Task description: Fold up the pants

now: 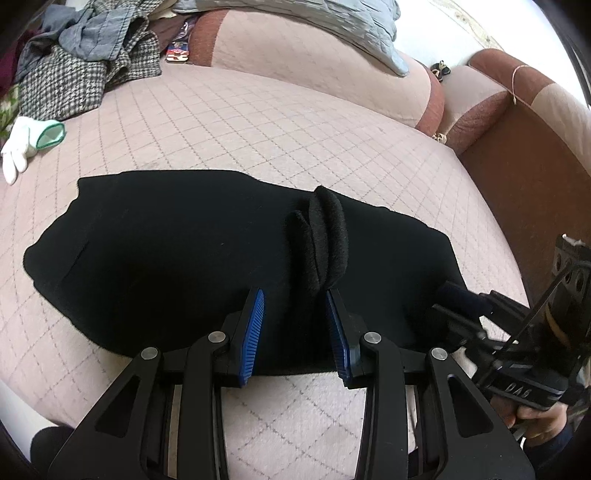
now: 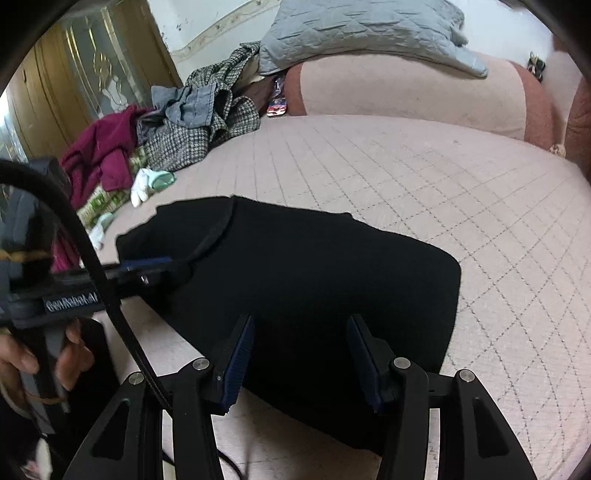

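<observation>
The black pants (image 1: 177, 258) lie folded into a compact bundle on the pink quilted sofa seat (image 1: 258, 122); they also show in the right wrist view (image 2: 314, 280). A raised fold of fabric (image 1: 327, 240) stands up just beyond my left gripper (image 1: 295, 295), which is open over the bundle's near edge with blue pads apart. My right gripper (image 2: 301, 321) is open over the bundle's near right part, holding nothing. The right gripper also shows at the right of the left wrist view (image 1: 454, 299), and the left gripper shows at the left of the right wrist view (image 2: 155, 269).
A pile of clothes (image 2: 177, 125) with a houndstooth jacket (image 1: 74, 85) and a maroon garment (image 2: 99, 155) lies at the seat's far left. A white glove (image 1: 22, 144) lies beside it. A grey cushion (image 2: 362, 33) rests on the backrest. The sofa armrest (image 1: 517, 122) is at the right.
</observation>
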{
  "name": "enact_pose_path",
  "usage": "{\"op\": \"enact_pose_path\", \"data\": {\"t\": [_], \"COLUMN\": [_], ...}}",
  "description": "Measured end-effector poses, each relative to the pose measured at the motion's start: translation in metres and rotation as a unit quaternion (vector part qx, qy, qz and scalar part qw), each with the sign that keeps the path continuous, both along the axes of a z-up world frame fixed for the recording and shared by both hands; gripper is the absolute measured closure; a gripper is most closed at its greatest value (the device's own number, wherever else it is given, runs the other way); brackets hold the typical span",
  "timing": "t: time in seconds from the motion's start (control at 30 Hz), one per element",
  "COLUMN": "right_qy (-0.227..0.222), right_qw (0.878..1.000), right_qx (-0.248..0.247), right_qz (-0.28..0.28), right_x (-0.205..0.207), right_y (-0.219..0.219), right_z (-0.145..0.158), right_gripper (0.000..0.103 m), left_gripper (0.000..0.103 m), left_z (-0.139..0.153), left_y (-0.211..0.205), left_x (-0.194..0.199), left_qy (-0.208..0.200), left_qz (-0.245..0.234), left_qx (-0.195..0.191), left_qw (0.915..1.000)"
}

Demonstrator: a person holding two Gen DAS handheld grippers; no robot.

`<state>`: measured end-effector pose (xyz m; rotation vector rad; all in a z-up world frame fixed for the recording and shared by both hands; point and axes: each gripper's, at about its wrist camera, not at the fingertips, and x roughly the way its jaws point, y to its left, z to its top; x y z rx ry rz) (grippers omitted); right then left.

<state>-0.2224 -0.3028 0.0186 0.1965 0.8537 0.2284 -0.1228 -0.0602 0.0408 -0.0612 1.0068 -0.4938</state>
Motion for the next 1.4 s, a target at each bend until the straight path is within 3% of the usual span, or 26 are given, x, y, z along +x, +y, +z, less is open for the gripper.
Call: {"op": "enact_pose_path", "data": {"t": [0.43,0.6,0.77,0.87,0.97,1.07,1.17,1.4], "right_qy": [-0.041,-0.058,-0.049,-0.042,-0.035,-0.029,-0.029,-0.003], "right_qw": [0.999,0.995,0.991,0.989,0.986,0.981,0.974,0.962], "right_qx": [0.005,-0.017,-0.026,-0.021,-0.033,-0.052,-0.068,-0.072], "right_qz": [0.032,0.079,0.118,0.137,0.159,0.184,0.215,0.265], "right_x": [0.0,0.02,0.056,0.077,0.097,0.115,0.133,0.175], "right_y": [0.028,0.057,0.086,0.101,0.12,0.141,0.161,0.188], "right_z": [0.032,0.044,0.041,0.038,0.036,0.035,0.036,0.026], "right_gripper": [0.053,0.053,0.051,0.05,0.048,0.048,0.048,0.043], "left_gripper": [0.069,0.069,0.068,0.041,0.041,0.041,0.041,0.04], "left_z": [0.008,0.008,0.006,0.003,-0.005,-0.01,-0.017,-0.019], "left_y": [0.043,0.082,0.113,0.131,0.145,0.147,0.141,0.135], "left_x": [-0.002,-0.006,-0.012,-0.016,-0.013,-0.011,-0.007,0.002], "left_qy": [-0.007,0.013,0.021,0.029,0.05,0.062,0.073,0.045], "left_qz": [0.071,0.141,0.192,0.226,0.253,0.262,0.259,0.259], "left_qx": [0.003,-0.04,-0.056,-0.081,-0.11,-0.109,-0.098,-0.076], "left_qw": [0.9975,0.9892,0.9795,0.9704,0.96,0.9568,0.958,0.9619]}}
